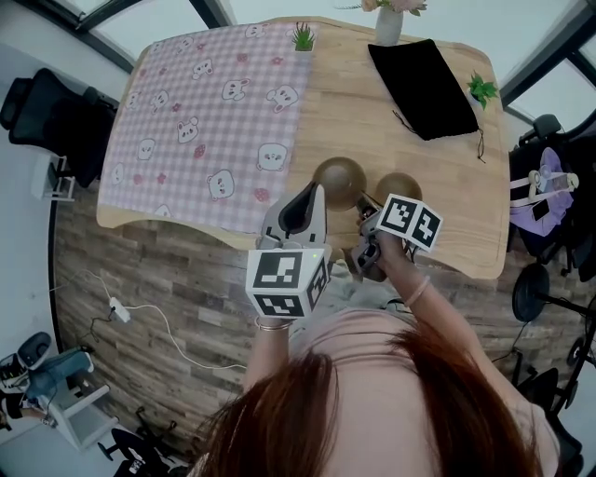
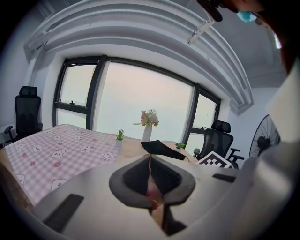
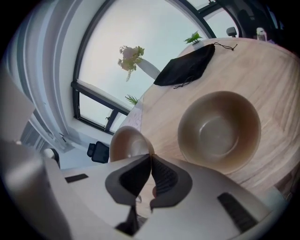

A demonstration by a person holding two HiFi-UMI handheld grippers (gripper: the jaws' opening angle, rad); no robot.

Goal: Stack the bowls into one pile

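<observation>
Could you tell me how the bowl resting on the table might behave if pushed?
The resting bowl looks rigid and glossy, so it probably slides on the smooth table. Its rounded wall suggests it could rock or tip.

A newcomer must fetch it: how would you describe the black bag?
Go to the wooden table and its bare half, right of the pink bear-print cloth. At the far end, beside the white flower vase, lies a flat black drawstring bag, the only black thing lying on it.
</observation>
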